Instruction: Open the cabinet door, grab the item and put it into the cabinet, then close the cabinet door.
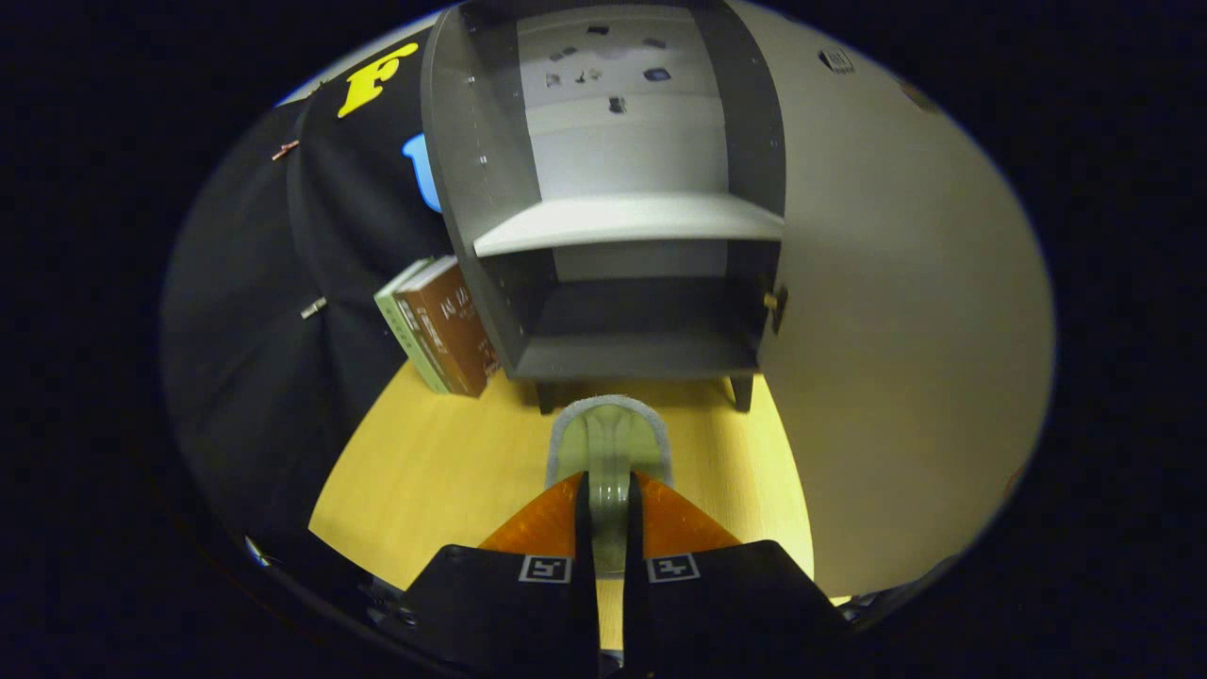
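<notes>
Off to the left of the cabinet [613,207], a few books [438,325] are leaning against its side wall, resting on the yellow wooden surface [424,481] and playing no part in the job. The cabinet itself is standing open ahead of the tool [608,509], its pale shelf [627,222] dividing an upper compartment from a darker lower one, and neither compartment appears to be holding the item. The tool is gripping the item [608,443], a pale greenish piece with a grey, fuzzy-looking rounded edge; both fingers are closed nearly together and pressing on its narrow stem, with the rounded end sticking out just beyond the fingertips toward the cabinet's feet. So the step in hand looks to be the carry: the door is open, the item is grabbed, and the placing is not yet done. The next move probably calls for advancing the tool toward the opening and bringing the item level with the lower floor or the shelf before letting go, keeping clear of the front edge. To the right, the big pale cabinet door [896,311] is swinging wide open, hinged beside a small brass fitting [773,302], and it will need pushing shut afterwards.
</notes>
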The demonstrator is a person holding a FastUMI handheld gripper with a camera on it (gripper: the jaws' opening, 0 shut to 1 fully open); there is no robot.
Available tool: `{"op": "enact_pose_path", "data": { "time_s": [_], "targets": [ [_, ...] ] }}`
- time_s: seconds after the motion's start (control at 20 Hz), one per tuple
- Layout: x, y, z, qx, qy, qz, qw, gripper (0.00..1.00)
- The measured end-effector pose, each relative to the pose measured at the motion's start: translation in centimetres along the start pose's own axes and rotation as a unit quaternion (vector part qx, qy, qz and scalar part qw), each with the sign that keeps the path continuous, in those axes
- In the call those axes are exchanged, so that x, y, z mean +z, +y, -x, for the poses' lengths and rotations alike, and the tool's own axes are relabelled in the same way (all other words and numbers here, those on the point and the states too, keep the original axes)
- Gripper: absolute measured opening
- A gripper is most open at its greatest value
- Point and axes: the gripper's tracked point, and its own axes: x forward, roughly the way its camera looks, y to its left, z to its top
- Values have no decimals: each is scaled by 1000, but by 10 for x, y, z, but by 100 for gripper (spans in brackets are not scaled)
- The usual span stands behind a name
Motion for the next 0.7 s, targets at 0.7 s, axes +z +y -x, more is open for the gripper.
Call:
{"op": "enact_pose_path", "data": {
  "time_s": [0.7],
  "targets": [
    [216,0,-89,-19,-54,-3,998,14]
  ]
}}
